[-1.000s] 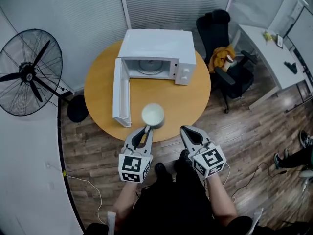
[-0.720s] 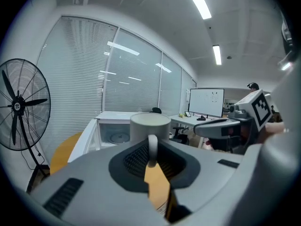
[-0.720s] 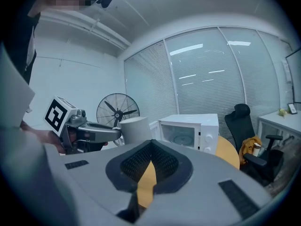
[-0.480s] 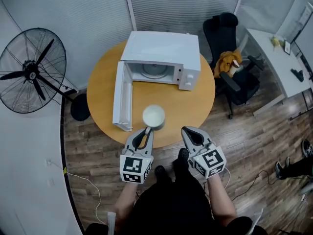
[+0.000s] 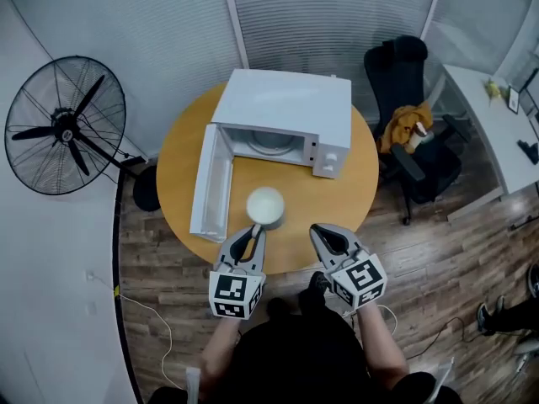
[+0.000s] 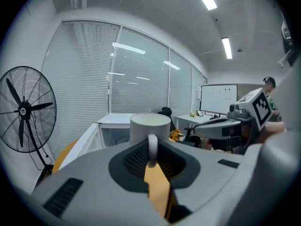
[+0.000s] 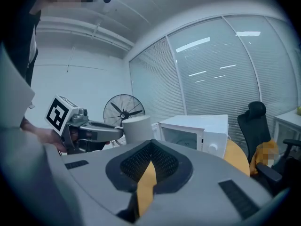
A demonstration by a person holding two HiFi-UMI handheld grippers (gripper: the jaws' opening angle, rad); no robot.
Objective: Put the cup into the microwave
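White mug (image 5: pixel 265 206), handle pinched by the left gripper (image 5: pixel 253 232), sat mid-frame outside the open microwave (image 5: pixel 286 108); right gripper (image 5: pixel 320 231) closed, empty.

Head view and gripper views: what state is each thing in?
microwave, no cup inside
door, swung open
cup, upright on the table
left gripper, shut on the cup's handle
right gripper, shut, empty
fan, not spinning

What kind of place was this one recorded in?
Most likely an office room: a black office chair stands beside a white desk, what looks like a whiteboard stands at the far side, and blinds cover the glass walls.
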